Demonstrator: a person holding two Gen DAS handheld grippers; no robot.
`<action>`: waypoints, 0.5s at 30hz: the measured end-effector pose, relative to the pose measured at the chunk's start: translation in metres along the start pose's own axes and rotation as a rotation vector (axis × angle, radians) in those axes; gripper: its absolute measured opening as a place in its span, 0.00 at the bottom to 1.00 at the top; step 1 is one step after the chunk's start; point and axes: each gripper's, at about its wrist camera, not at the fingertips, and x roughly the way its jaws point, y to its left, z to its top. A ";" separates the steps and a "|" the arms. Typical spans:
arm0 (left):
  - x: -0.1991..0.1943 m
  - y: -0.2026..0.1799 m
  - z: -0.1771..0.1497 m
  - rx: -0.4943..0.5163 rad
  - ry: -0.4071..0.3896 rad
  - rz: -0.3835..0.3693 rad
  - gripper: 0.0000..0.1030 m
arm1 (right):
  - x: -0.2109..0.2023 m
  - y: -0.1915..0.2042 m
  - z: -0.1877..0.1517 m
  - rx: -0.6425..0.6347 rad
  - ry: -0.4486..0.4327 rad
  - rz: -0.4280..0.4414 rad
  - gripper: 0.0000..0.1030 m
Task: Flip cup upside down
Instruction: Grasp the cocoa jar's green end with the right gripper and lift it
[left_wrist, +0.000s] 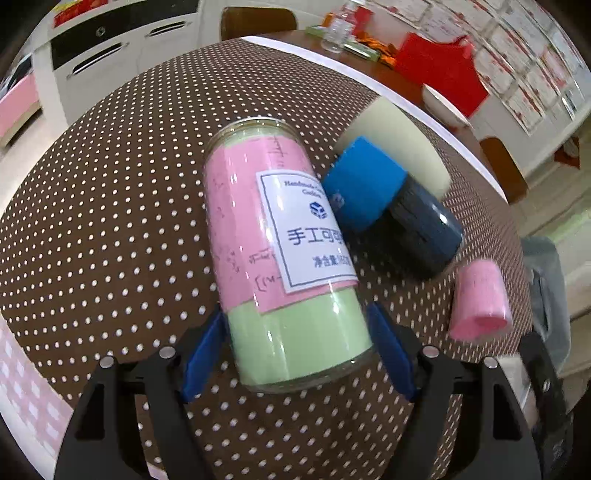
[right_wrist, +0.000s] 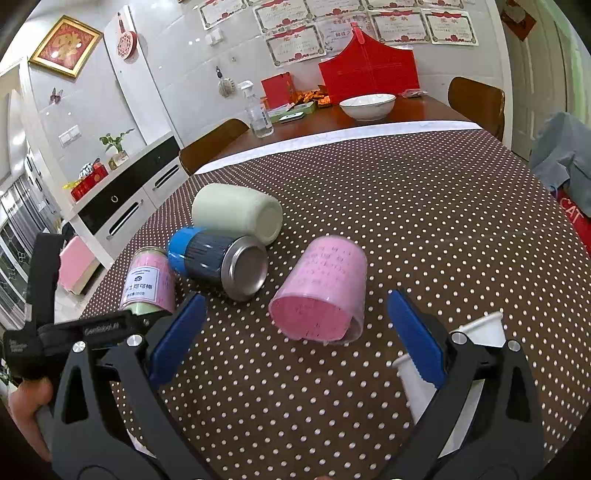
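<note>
Several cups lie on their sides on the brown dotted tablecloth (right_wrist: 406, 206). A tall clear cup (left_wrist: 280, 251) with pink and green lining and a white label lies between the blue pads of my left gripper (left_wrist: 295, 343), which closes on its base end. It also shows in the right wrist view (right_wrist: 147, 284). A pink cup (right_wrist: 321, 288) lies just ahead of my right gripper (right_wrist: 295, 332), which is open and empty. A dark cup with a blue band (right_wrist: 218, 262) and a cream cup (right_wrist: 236, 212) lie behind.
White paper cups (right_wrist: 484, 328) stand by the right gripper's right finger. Further back on the wooden table are a white bowl (right_wrist: 367, 105), a spray bottle (right_wrist: 258, 114) and a red box (right_wrist: 369, 74). Chairs stand around the table; a white cabinet (right_wrist: 129, 206) is on the left.
</note>
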 end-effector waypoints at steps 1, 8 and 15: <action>0.000 0.004 -0.003 0.012 0.000 -0.009 0.74 | -0.001 0.002 -0.002 -0.001 0.001 -0.004 0.94; -0.023 0.019 -0.032 0.102 -0.014 -0.058 0.74 | -0.006 0.023 -0.018 -0.021 0.006 -0.052 0.94; -0.043 0.042 -0.059 0.174 -0.032 -0.109 0.74 | -0.024 0.052 -0.042 -0.064 -0.017 -0.095 0.94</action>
